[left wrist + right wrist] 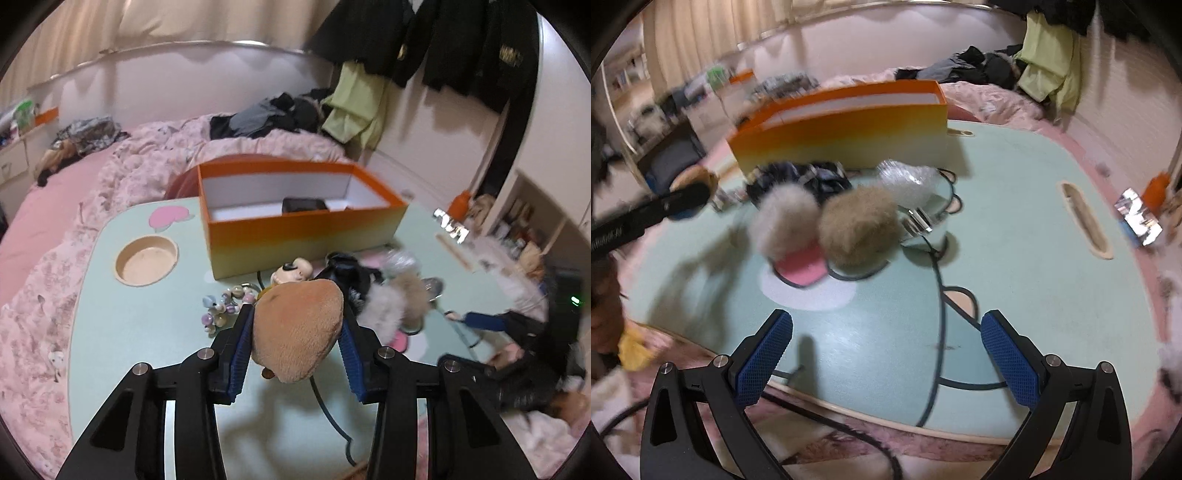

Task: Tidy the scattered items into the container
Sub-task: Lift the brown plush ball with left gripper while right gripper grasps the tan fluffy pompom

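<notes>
Blue pads of the left tool [297,332] pinch a tan plush toy [299,328] above the pale green bench [147,325]; right tool [886,354] spread, empty. Beyond, orange box [303,229] near the far edge, seemingly holding one dark item; pink bed [55,199] behind.

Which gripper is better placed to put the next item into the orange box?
Left. The left gripper already clamps the tan plush, with the orange box straight ahead. The right gripper is open and empty, short of the pompoms.
</notes>
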